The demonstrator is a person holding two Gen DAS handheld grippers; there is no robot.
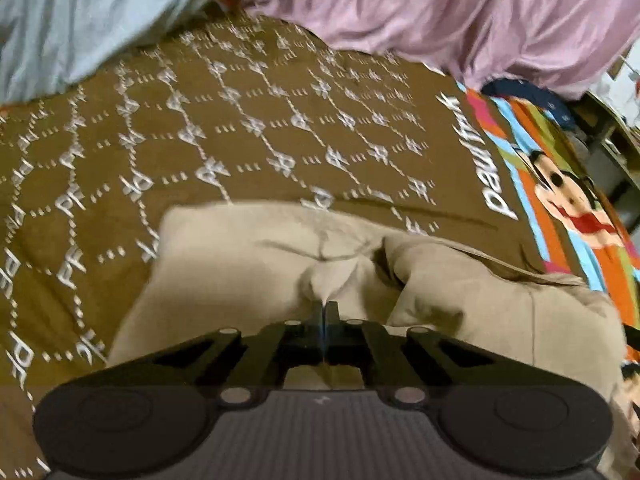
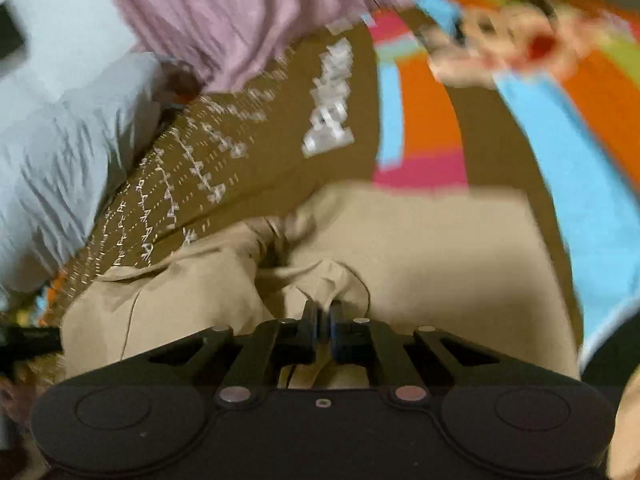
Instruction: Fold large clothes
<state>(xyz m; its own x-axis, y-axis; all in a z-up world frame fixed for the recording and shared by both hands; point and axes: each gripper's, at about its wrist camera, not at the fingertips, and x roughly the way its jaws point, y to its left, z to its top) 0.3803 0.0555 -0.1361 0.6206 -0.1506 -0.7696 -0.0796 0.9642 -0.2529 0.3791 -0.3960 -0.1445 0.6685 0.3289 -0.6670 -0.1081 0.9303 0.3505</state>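
The left hand-held gripper had its jaws pressed together on a small pinched ridge of the beige garment, the cloth puckering up just ahead of the tips. The right hand-held gripper stood almost shut too, a raised fold of the same beige garment caught between its jaws.

The garment lay bunched on the bed directly under both tools, its near part hidden beneath them. In the left view a straight edge ran across the frame at its far side, with a rounded corner at the left; a second thick fold lay to the right of the gripper. In the right view the far edge was likewise straight and ran across the frame. Blur and crumpling kept its long axis from being told.

Beyond that edge spread a brown bedspread with a white lattice print, bare and open for some way. Its right side carried bright stripes and a cartoon figure. Farther off, a pink cloth and a pale blue cloth were heaped along the far border.
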